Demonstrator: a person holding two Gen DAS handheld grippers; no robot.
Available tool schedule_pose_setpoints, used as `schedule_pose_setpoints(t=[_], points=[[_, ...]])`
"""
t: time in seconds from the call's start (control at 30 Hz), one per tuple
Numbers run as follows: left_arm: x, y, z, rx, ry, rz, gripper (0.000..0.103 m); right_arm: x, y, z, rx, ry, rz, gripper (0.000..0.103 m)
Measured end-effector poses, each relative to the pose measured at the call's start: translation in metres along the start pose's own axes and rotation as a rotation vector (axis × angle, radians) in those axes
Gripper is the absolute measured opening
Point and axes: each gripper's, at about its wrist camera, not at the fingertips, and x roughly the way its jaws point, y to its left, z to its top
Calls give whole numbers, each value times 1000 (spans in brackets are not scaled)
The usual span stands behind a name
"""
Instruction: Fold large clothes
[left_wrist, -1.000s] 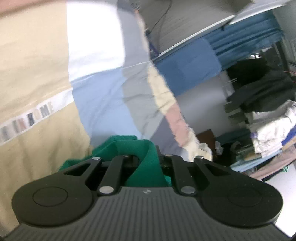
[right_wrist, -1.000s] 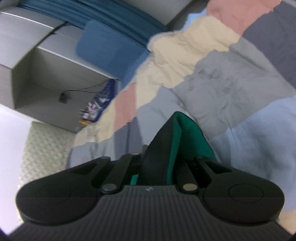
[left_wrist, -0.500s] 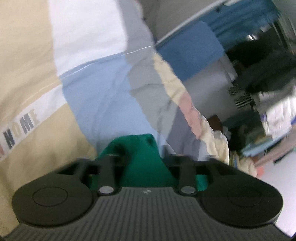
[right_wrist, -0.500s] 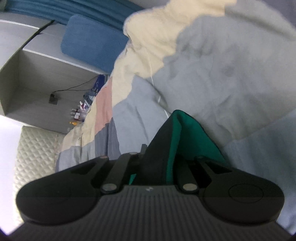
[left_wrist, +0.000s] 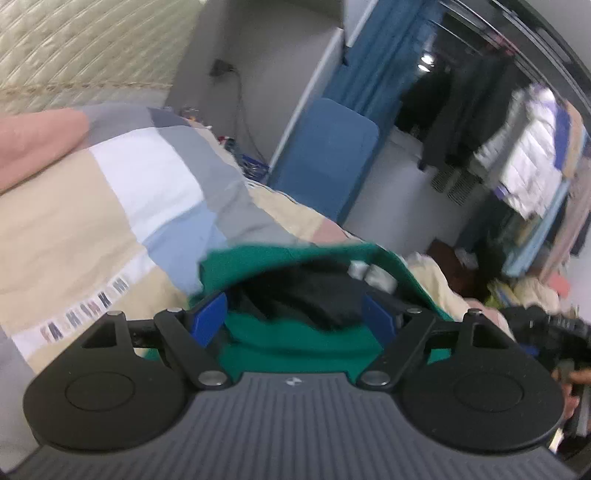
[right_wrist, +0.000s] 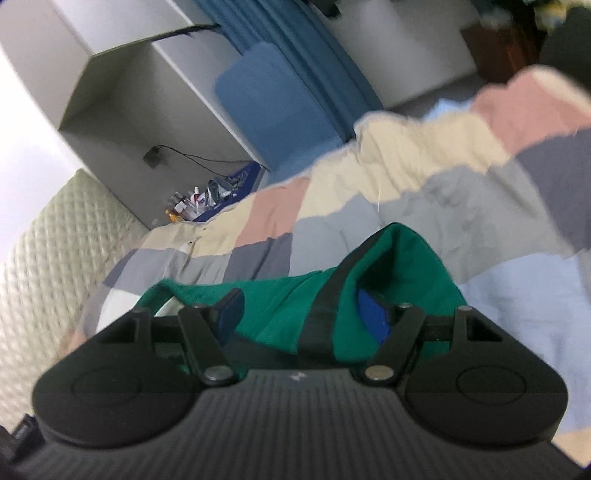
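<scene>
Under both grippers lies a soft patchwork quilt (left_wrist: 92, 236) w/ beige, white, grey, pink & light blue blocks, on a bed. Past the jaws stands a padded cream headboard (right_wrist: 40, 236), a grey shelf unit (right_wrist: 122, 96), a blue curtain (left_wrist: 380, 59) & a blue flat pad (left_wrist: 325, 158) leaning on the wall. Off to the R of the left jaws hang dark & white clothes on a rack (left_wrist: 517, 140), blurry.

The green garment (left_wrist: 295, 343), soft cloth w/ a black inside, sits bunched between the jaws of the left gripper (left_wrist: 295, 314). Jaws are opening, wide, blue pads (left_wrist: 208, 317) off the cloth. Right gripper (right_wrist: 301, 314): jaws opening too, green cloth w/ a black strip draped between them, not pinched.
</scene>
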Motion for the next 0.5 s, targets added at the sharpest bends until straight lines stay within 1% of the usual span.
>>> schedule_pose_setpoints(t=[0.1,0.13,0.2,0.23,0.27,0.33,0.37,0.4,0.43,0.5], points=[[5,-14,-21,23,62,-16,84,-17,17,-15,-67,-5,36,71],[9,-17,-26,32,82,-13,84,-19,23,-20,-93,-3,35,70],[22,-22,-38,68,111,22,84,-22,38,-33,-155,3,28,70],[30,-22,-43,81,117,36,84,-19,44,-39,-174,20,37,70],[36,-22,-47,85,125,46,84,-14,50,-45,-189,42,49,70],[49,-18,-53,78,145,55,84,2,63,-57,-231,94,66,61],[55,-17,-55,74,153,63,84,11,69,-63,-258,118,58,59],[61,-18,-58,73,156,72,84,23,74,-69,-286,141,42,55],[65,-17,-59,75,154,78,84,34,78,-74,-305,155,28,53],[70,-17,-60,86,145,87,84,52,87,-81,-358,146,-8,53]])
